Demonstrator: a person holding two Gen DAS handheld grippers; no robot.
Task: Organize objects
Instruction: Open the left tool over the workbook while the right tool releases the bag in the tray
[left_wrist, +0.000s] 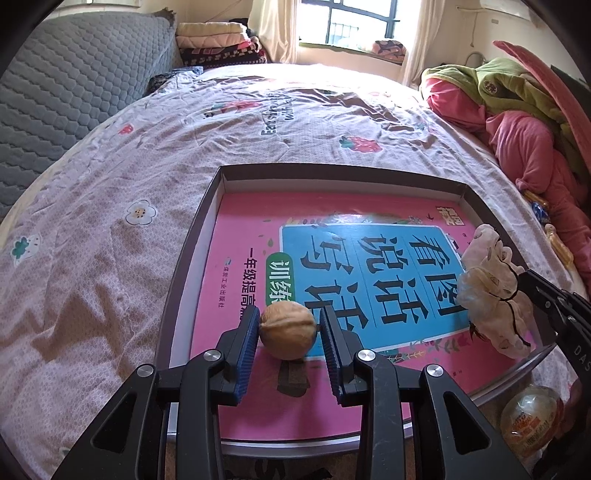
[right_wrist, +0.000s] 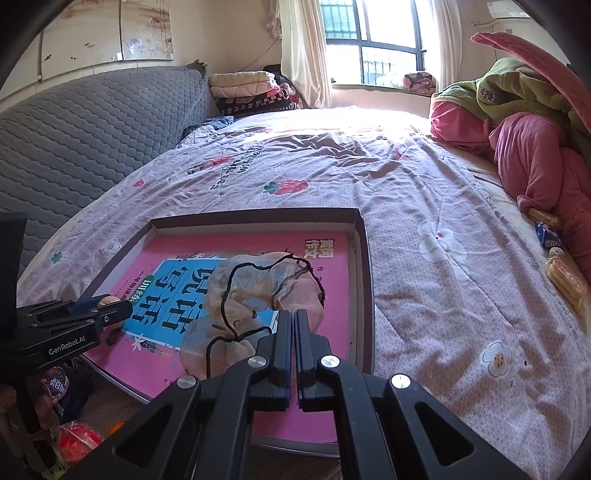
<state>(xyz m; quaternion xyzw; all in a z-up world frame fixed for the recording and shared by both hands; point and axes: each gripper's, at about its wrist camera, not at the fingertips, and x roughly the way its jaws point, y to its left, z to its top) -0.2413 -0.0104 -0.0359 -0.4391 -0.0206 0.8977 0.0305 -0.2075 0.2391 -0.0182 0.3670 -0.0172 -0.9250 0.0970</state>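
1. Round tan walnut in its shell (left_wrist: 287, 329): sits between the two blue ribbed pads of the left gripper (left_wrist: 288, 325), above the near edge of the pink book. The left pad touches the shell; on the right a thin gap seems to show, so whether the jaws still clamp it cannot be told.
2. Left gripper, black with blue pads: jaws part-way apart, about the walnut's width. In the right wrist view it enters from the left (right_wrist: 110, 306) with the nut just visible at its tip.
3. Pale sheer cloth pouch with a black drawstring (right_wrist: 258, 295): lies crumpled on the book's cover, its near end caught at the tips of the right gripper (right_wrist: 293, 317), whose jaws are closed together on the fabric.
4. Pink softcover book with a blue title panel (left_wrist: 236, 258): lies flat inside the tray.
5. Shallow dark-rimmed cardboard tray (left_wrist: 332, 170): rests on the bed.
6. Pink-and-white floral bedspread (left_wrist: 110, 184): under the tray.
7. Clear round snack packet, orange label (left_wrist: 532, 417): just beside the tray's near right corner.
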